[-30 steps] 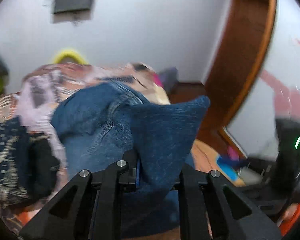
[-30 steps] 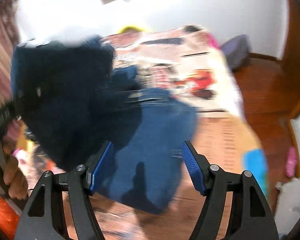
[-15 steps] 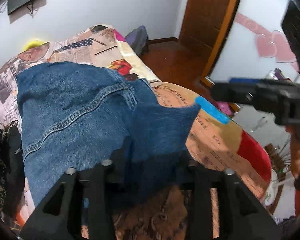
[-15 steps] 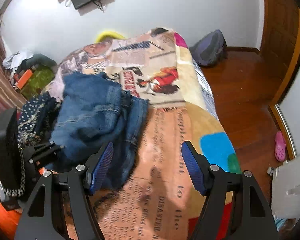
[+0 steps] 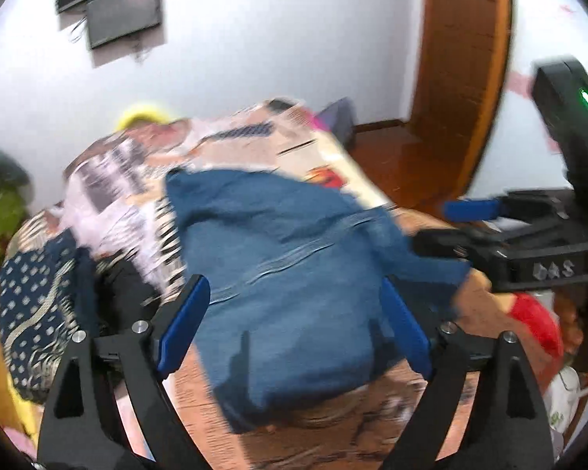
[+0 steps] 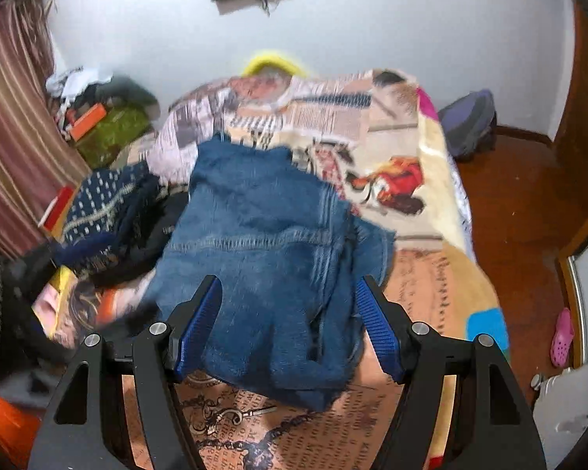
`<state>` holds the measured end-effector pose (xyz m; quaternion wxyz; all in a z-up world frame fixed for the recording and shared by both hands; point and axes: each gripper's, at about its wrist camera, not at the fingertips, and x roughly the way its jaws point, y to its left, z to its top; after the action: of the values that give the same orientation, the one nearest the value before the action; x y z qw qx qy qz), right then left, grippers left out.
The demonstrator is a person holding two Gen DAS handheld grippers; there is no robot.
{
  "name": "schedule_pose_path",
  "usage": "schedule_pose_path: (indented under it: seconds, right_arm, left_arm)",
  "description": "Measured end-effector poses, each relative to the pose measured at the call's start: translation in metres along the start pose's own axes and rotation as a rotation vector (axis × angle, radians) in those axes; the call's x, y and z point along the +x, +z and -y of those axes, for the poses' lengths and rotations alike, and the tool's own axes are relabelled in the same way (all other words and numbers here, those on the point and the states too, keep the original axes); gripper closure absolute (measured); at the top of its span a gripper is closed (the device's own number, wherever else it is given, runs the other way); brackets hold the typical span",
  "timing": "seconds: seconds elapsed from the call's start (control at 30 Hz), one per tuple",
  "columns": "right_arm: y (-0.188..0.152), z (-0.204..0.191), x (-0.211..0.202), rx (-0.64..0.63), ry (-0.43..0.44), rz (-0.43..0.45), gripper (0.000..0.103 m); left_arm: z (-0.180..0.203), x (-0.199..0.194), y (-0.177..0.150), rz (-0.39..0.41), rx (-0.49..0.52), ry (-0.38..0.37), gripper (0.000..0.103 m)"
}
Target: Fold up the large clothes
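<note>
A blue denim garment [image 5: 290,274] lies bunched and partly folded on the printed bedspread [image 5: 254,137]; it also shows in the right wrist view [image 6: 270,250]. My left gripper [image 5: 292,321] is open and empty, its blue pads spread just above the near end of the denim. My right gripper [image 6: 288,325] is open and empty, hovering over the denim's near edge. The right gripper's body also shows in the left wrist view [image 5: 529,243], at the right beside the denim.
A pile of dark patterned clothes [image 6: 109,211] lies left of the denim on the bed. A backpack [image 6: 470,125] sits on the wooden floor by the door. Clutter and a curtain [image 6: 15,117] stand at the left. The bed's right edge drops to the floor.
My left gripper has let go of the denim and opened wide. The denim has dropped onto the bed. The right gripper has come in close at the denim's right side.
</note>
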<state>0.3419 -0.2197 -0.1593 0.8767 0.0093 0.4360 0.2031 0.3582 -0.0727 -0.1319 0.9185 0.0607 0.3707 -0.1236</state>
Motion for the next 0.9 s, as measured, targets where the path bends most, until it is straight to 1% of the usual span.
schedule_pose_path:
  seconds: [0.1,0.2,0.23,0.27,0.3,0.33,0.4,0.43,0.53,0.67,0.73,0.83,0.9]
  right_arm:
    - [-0.010,0.008,0.021,0.032,-0.016,-0.071,0.036]
    - [-0.024,0.024,0.032,0.077,-0.041,-0.120,0.036]
    - [-0.030,0.030,0.034,0.093,-0.034,-0.130,0.036]
    - [-0.036,0.036,0.034,0.117,-0.017,-0.133,0.033]
    - [-0.039,0.039,0.032,0.135,-0.011,-0.132,0.025]
    - [-0.043,0.042,0.031,0.158,-0.013,-0.127,0.021]
    - [-0.046,0.044,0.028,0.175,-0.009,-0.120,0.021]
    - [-0.046,0.043,0.028,0.174,-0.010,-0.122,0.021]
    - [-0.036,0.037,0.024,0.152,-0.020,-0.122,0.021]
    - [-0.019,0.031,0.023,0.128,0.001,-0.094,0.021]
    - [-0.013,0.030,0.028,0.121,-0.010,-0.084,0.021]
    - [-0.009,0.037,0.041,0.148,0.001,-0.096,0.021]
    - [-0.007,0.045,0.054,0.184,0.029,-0.134,0.021]
  left_arm:
    - [-0.021,0.022,-0.014,-0.073,-0.031,0.048,0.015]
    - [-0.034,0.042,-0.039,-0.147,-0.044,0.083,0.015]
    - [-0.038,0.048,-0.047,-0.166,-0.054,0.079,0.015]
    - [-0.041,0.050,-0.053,-0.169,-0.071,0.059,0.015]
    - [-0.046,0.052,-0.058,-0.169,-0.108,0.029,0.015]
    - [-0.051,0.052,-0.061,-0.170,-0.141,0.005,0.015]
    - [-0.061,0.052,-0.060,-0.186,-0.180,-0.034,0.015]
    - [-0.064,0.053,-0.058,-0.190,-0.189,-0.038,0.015]
    - [-0.074,0.054,-0.049,-0.179,-0.192,-0.009,0.015]
    - [-0.084,0.055,-0.040,-0.175,-0.201,0.003,0.015]
    - [-0.092,0.060,-0.035,-0.179,-0.214,0.001,0.015]
    - [-0.106,0.071,-0.031,-0.196,-0.271,-0.072,0.015]
    - [-0.116,0.083,-0.032,-0.227,-0.325,-0.120,0.015]
